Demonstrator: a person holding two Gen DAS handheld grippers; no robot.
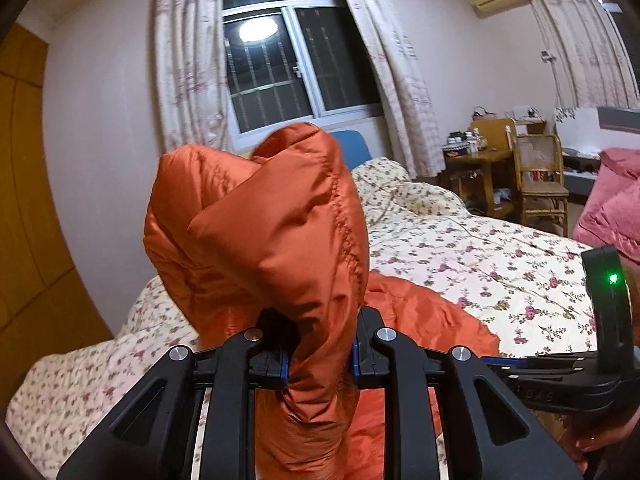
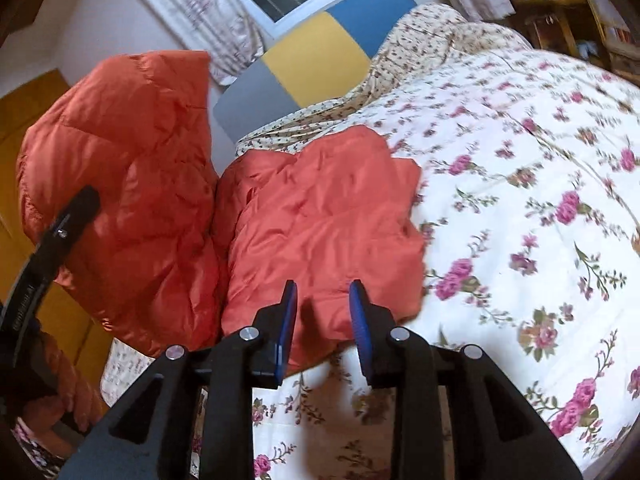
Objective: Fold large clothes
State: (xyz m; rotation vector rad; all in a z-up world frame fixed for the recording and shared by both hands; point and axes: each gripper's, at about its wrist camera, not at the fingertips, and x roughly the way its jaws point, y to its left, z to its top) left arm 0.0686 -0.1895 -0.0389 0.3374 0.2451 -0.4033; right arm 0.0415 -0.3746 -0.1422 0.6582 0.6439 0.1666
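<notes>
An orange puffy jacket (image 1: 264, 232) is the garment. My left gripper (image 1: 320, 364) is shut on a bunched fold of it and holds that part up above the bed, so it fills the middle of the left wrist view. In the right wrist view the lifted part (image 2: 120, 184) hangs at the left, and the rest of the jacket (image 2: 324, 216) lies on the floral quilt (image 2: 520, 200). My right gripper (image 2: 323, 320) is open and empty, its blue pads (image 2: 288, 328) just over the jacket's near edge.
The bed with the floral quilt (image 1: 480, 248) spreads to the right. A grey, yellow and blue headboard (image 2: 312, 60) stands under the curtained window (image 1: 288, 64). A wooden chair (image 1: 540, 180) and cluttered desk (image 1: 476, 160) stand far right, beside pink bedding (image 1: 608, 204). A wooden door (image 1: 24, 200) is left.
</notes>
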